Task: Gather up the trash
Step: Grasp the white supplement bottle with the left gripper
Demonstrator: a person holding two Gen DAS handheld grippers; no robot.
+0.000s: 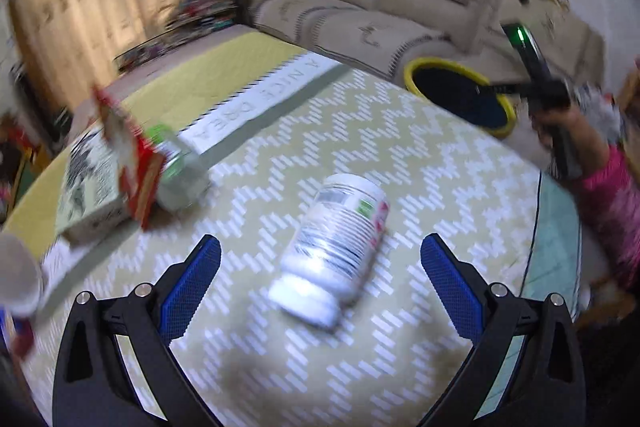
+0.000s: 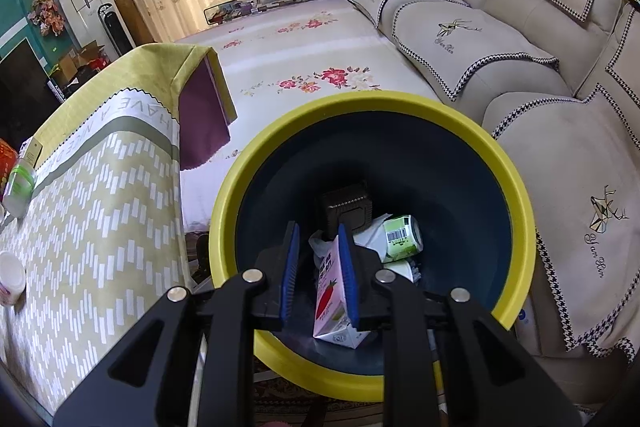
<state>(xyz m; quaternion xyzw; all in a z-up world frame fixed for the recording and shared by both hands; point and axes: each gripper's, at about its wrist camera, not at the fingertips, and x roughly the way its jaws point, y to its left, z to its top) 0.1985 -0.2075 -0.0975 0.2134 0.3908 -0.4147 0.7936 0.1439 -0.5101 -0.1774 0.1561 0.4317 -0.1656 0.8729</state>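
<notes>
A white plastic bottle lies on its side on the yellow-patterned tablecloth. My left gripper is open, its blue pads on either side of the bottle, not touching. My right gripper hangs over the yellow-rimmed dark bin, its pads a little apart. A pink carton sits between them against the right pad; whether it is gripped or falling is unclear. A green can, a dark box and white wrappers lie in the bin. The bin also shows in the left wrist view.
On the table's left are a box, a red packet and a green-capped container. A white cup stands near the table edge. A beige sofa lies behind the bin. The other hand shows at right.
</notes>
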